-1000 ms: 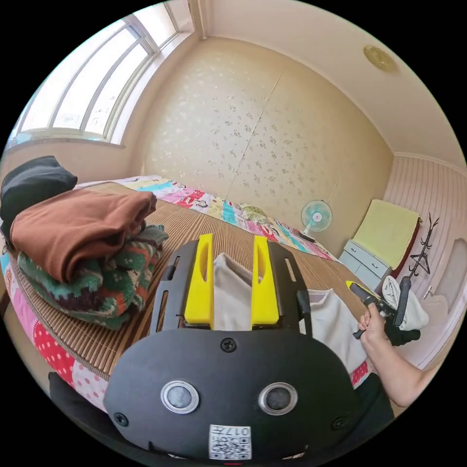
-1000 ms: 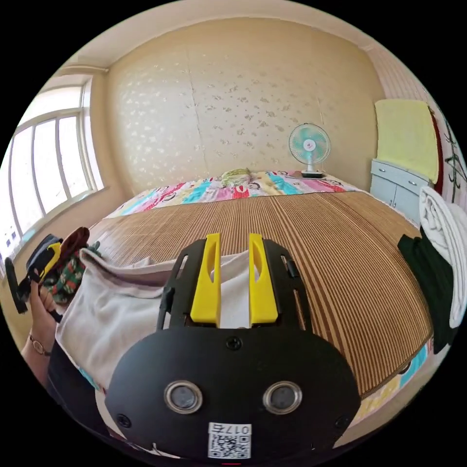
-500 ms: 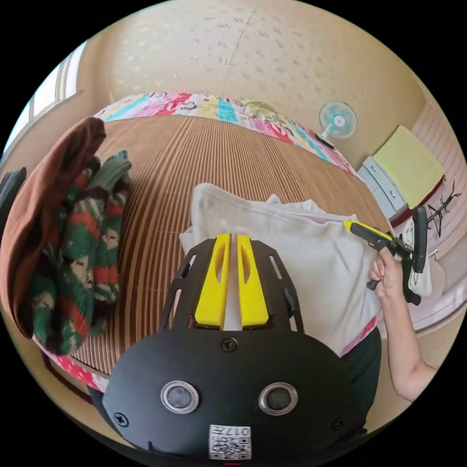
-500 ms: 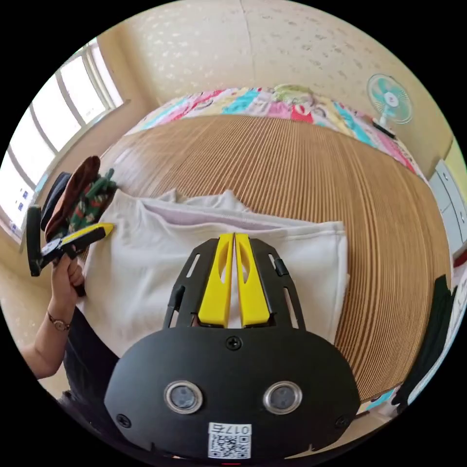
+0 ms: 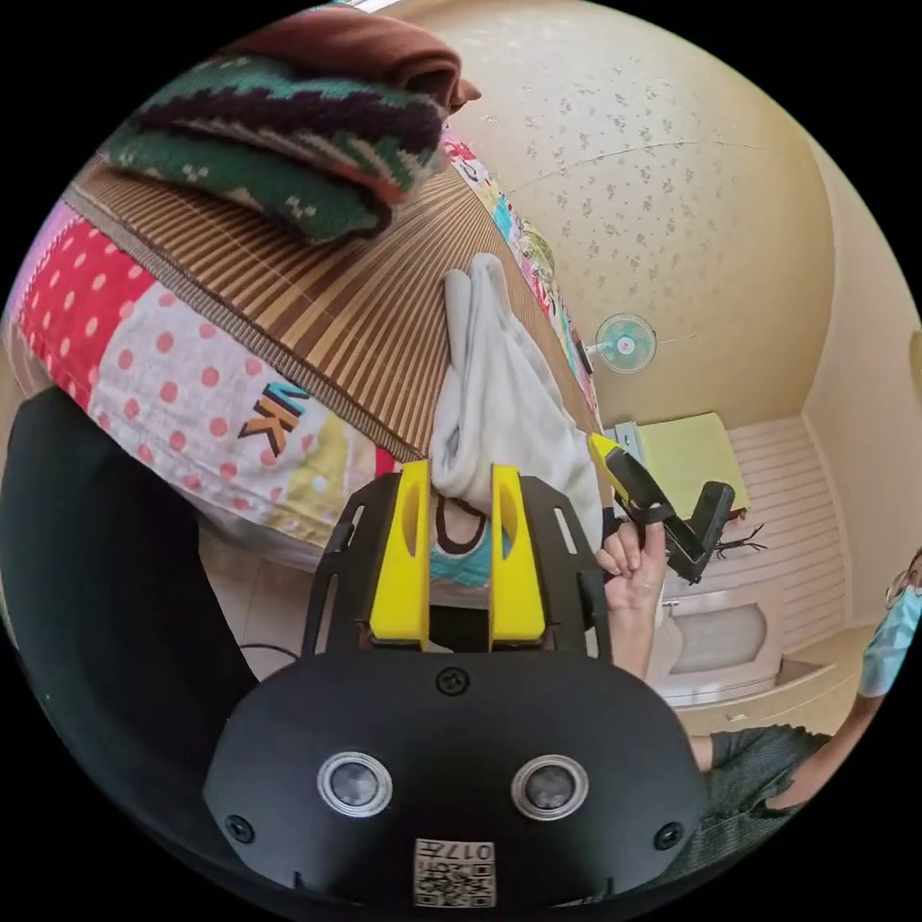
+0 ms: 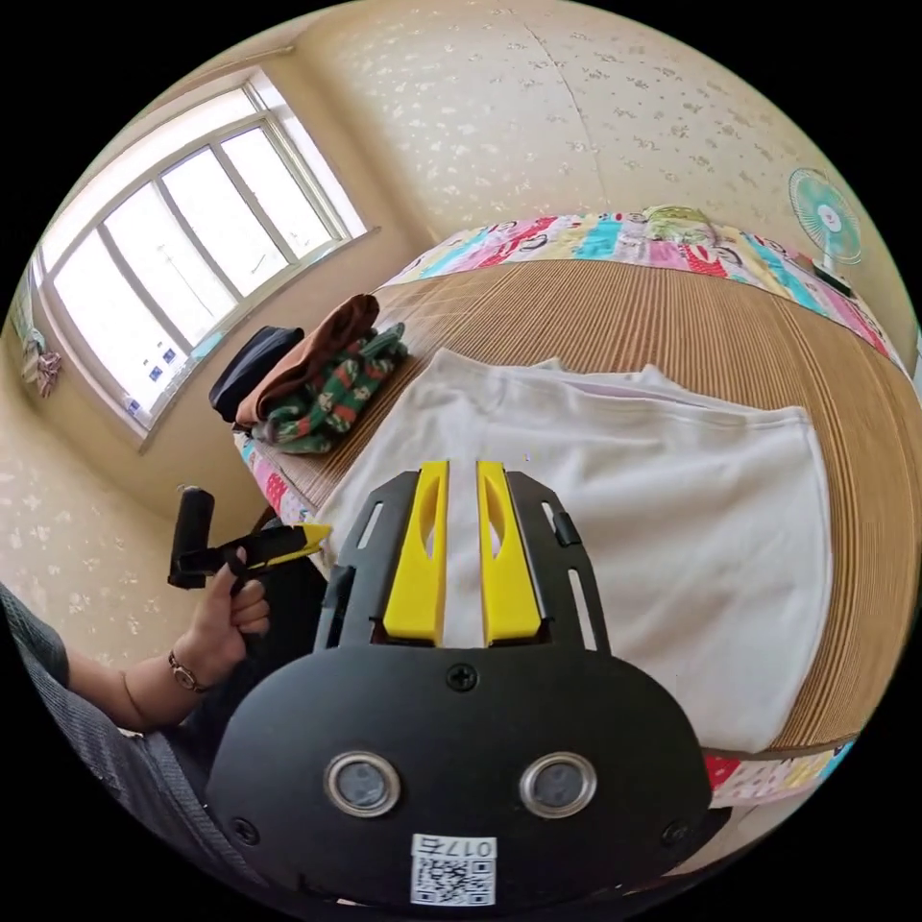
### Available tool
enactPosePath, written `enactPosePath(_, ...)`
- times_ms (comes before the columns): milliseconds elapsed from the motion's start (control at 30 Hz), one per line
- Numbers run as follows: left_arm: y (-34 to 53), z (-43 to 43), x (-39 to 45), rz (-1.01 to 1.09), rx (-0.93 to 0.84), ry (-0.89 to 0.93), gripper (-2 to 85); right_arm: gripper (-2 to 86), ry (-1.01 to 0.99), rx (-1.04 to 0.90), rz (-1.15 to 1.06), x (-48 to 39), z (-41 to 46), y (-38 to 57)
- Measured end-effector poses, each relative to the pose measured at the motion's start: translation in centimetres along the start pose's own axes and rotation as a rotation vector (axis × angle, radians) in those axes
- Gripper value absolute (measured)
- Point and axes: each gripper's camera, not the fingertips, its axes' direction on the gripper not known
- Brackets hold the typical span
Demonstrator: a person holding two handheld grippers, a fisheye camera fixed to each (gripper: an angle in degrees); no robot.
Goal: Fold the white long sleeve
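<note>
The folded white long-sleeve garment (image 6: 615, 519) lies flat on the brown striped bamboo mat (image 6: 615, 307) that covers the bed, near the bed's front edge, with a collar or inner layer peeking out along its far side. In the left gripper view the same white garment (image 5: 499, 403) is seen edge-on at the mat's border (image 5: 317, 317), just above the colourful patchwork bed sheet (image 5: 163, 375) that hangs down the bed's side.

The left hand-held gripper (image 5: 458, 499) has its two yellow jaws parted with a clear gap, nothing between them, held off the bed's edge below the garment. The right hand-held gripper (image 6: 462, 519) hovers over the near part of the white garment, its yellow jaws close together with a narrow gap through which the cloth shows; they grasp nothing.

No containers are in sight; the nearest thing to one is a stack of folded clothes: a green, red and white patterned knit sweater (image 6: 331, 399) with a brown folded garment (image 6: 312, 355) on top and a dark one (image 6: 254, 365) behind, beside the window (image 6: 173, 259).

The right gripper view shows the left hand-held gripper (image 6: 307, 538) from outside, held in a hand (image 6: 226, 615) with a wristwatch. The left gripper view shows the right hand-held gripper (image 5: 615, 461) in a hand (image 5: 629, 567), a small turquoise fan (image 5: 624, 341) by the wall, and a pale yellow cloth (image 5: 687, 456) over furniture
</note>
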Motion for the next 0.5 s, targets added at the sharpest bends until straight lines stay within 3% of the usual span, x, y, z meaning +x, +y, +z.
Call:
enactPosePath(100, -0.3, -1.7, 1.9, 0.036, 0.045, 0.037, 5.9, 14.3, -0.12, -0.075, -0.015, -2.5, 0.8, -1.5)
enactPosePath(167, 0.1, -2.9, 7.5, 0.213, 0.097, -0.058, 5.5, 19.2, -0.147, -0.166, -0.021, -3.8, 1.3, -3.6)
enactPosePath(333, 2.0, -0.6, 16.3, 0.426, 0.111, -0.162, 5.5, 23.3, -0.061, -0.34, -0.117, -7.4, 1.6, -10.7)
enactPosePath(433, 3.4, 0.3, 19.2, 0.477, 0.131, -0.169, 5.3, 21.6, 0.079, -0.633, -0.244, -10.5, 6.2, -13.3)
enactPosePath(500, 4.0, 0.6, 20.1, 0.474, 0.114, -0.262, 5.8, 13.5, 0.36, -0.818, -0.384, -11.7, 11.0, -11.9)
